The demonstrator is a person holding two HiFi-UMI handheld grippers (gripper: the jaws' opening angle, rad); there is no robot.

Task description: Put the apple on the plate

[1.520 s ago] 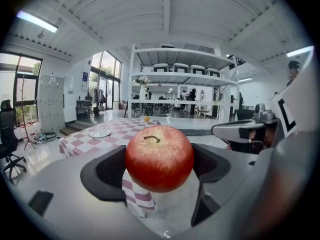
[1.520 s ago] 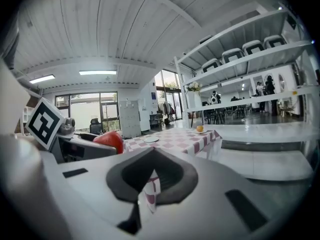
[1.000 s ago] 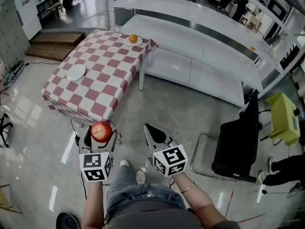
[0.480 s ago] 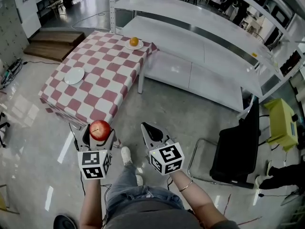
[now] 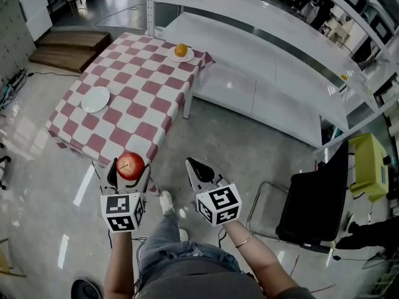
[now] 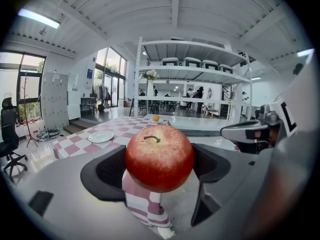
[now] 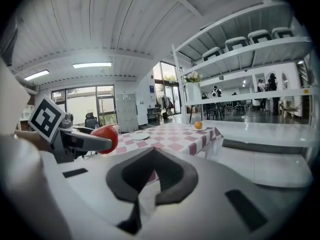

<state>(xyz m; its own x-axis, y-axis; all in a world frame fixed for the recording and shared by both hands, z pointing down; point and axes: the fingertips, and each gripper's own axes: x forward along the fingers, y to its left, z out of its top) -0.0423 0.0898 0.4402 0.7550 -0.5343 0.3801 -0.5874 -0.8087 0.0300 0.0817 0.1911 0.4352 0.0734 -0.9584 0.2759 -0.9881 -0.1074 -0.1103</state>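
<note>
**A:** Where is the apple?

**B:** In the lower left of the head view. The red apple sits stem up between the jaws of the left gripper. In the left gripper view both dark pads press against its sides, so those jaws are clamped on it.

**A:** Is it over the worktop?

**B:** No. It is held in the air, just below the near edge of the red-and-white checked worktop in the frame. The glossy floor is under it.

**A:** And the plate?

**B:** The white plate lies flat near the left edge of the worktop, in the upper left of the frame. It is well apart from the apple.

**A:** What else is on the worktop?

**B:** An orange rests on a second plate at the far corner, near the top of the frame. That corner is just beside the long white shelving.

**A:** What about the other gripper?

**B:** The right gripper is in the lower middle of the frame, near the left one but not touching it. In the right gripper view its jaws are pressed together at the tips and hold nothing. The apple shows at the left of that view.

**A:** Anything around the person?

**B:** A white shoe shows between the two grippers, and a black chair stands at the lower right.
</note>
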